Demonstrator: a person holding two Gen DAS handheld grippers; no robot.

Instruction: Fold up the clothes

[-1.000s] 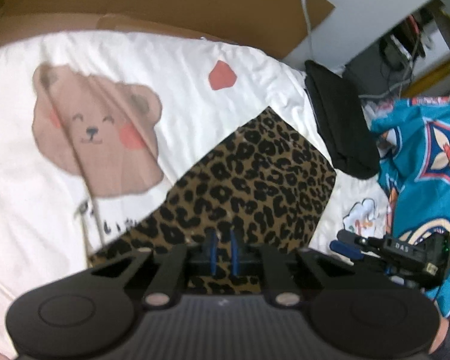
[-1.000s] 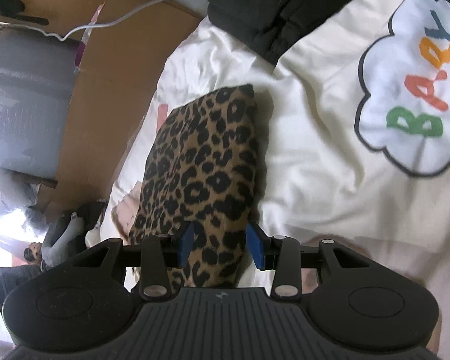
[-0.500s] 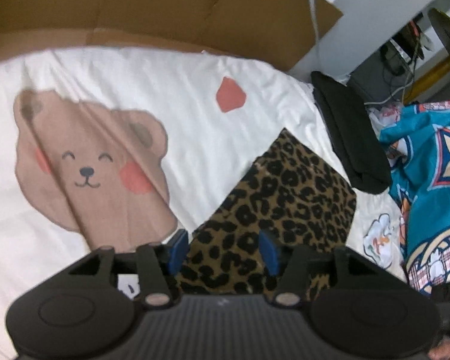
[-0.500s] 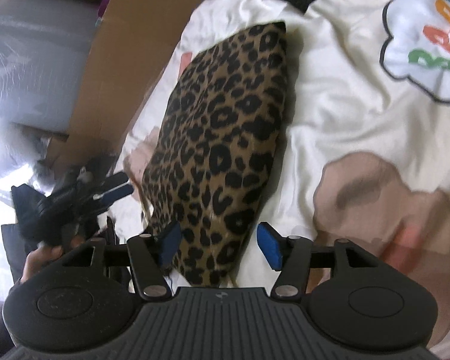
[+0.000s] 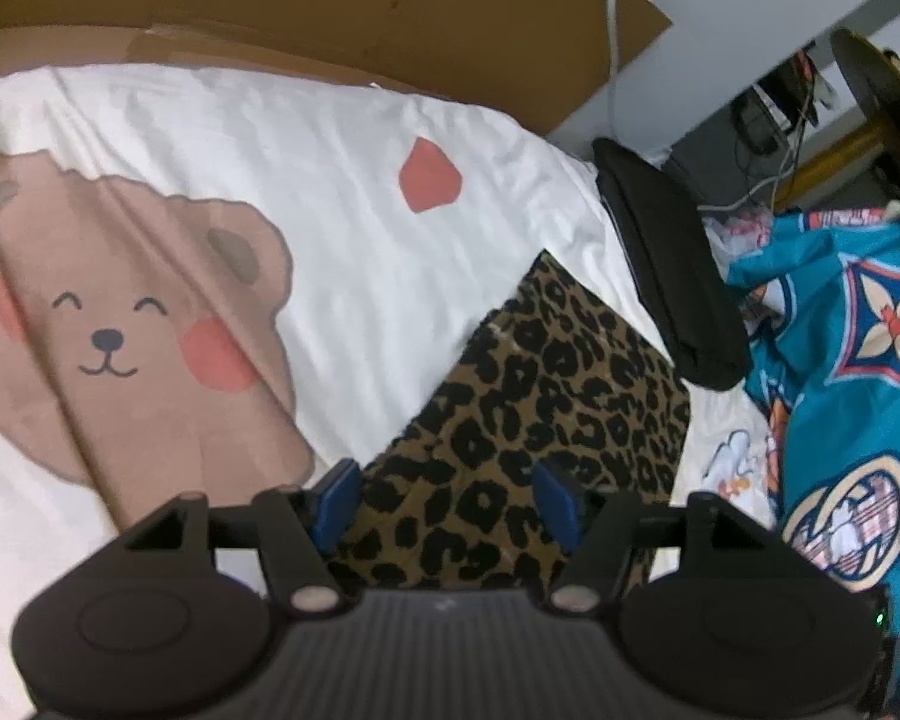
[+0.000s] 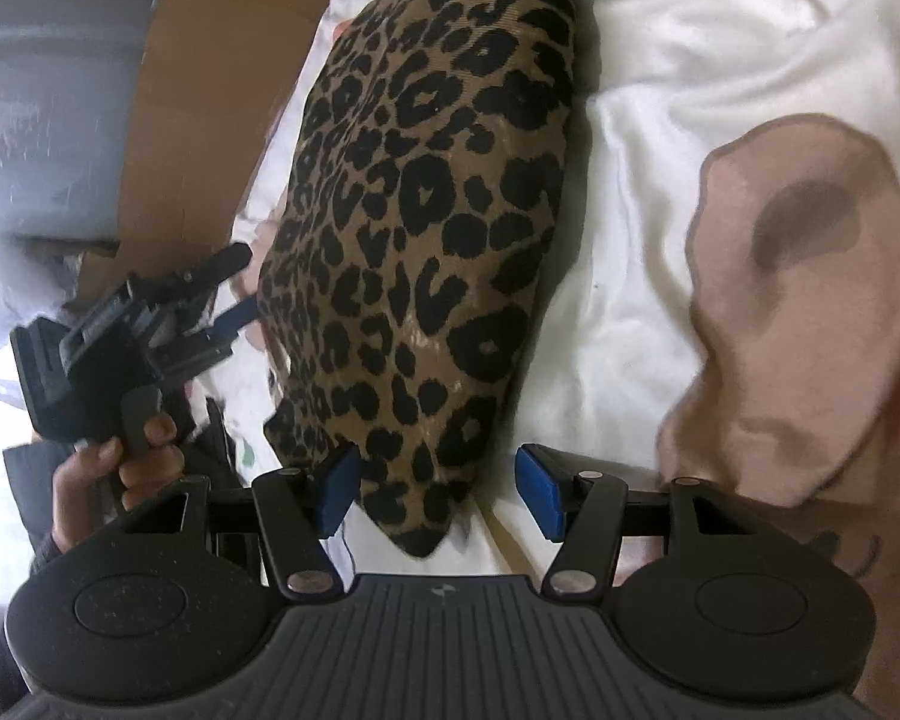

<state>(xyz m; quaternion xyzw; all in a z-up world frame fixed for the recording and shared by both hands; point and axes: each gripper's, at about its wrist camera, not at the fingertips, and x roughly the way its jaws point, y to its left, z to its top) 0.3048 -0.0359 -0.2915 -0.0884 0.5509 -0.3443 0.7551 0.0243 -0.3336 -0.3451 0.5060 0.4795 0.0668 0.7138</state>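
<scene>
1. Leopard-print garment point(image 5: 540, 420) lies folded into a compact rectangle on the white bear-print sheet point(image 5: 330, 192) of the bed. A folded black garment point(image 5: 672, 288) sits just beyond its far corner; a teal patterned cloth point(image 5: 840, 390) lies heaped to the right.

2. Left gripper point(image 5: 447, 504): jaws wide and just been opening. The near edge of the leopard piece sits between the blue pads, but neither pad presses on it. Nothing held.

3. Right gripper point(image 6: 438, 495): jaws also wide, having opened within the last moment. The pointed near corner of the garment lies between the pads, untouched. Nothing held.

4. In the right wrist view the left gripper appears at the garment's left edge, carried by the person's hand point(image 6: 108, 468). The two tools thus stand at adjacent sides of the same piece.

5. Judgement: the fold looks finished and both tools have let go. The step in hand reads as release, with either a final tidy or a move to the next item to follow.

6. To do it well: draw both grippers back along their own pointing lines, so no pad snags the top layer and pulls it open.

7. If the corner at the right gripper needs squaring, pinch only the topmost layers and set them down flat. Dragging would likely ruck the soft sheet beneath.

8. Risk: the garment looks thick and springy, so its edges may lift once released. Check before leaving.
</scene>
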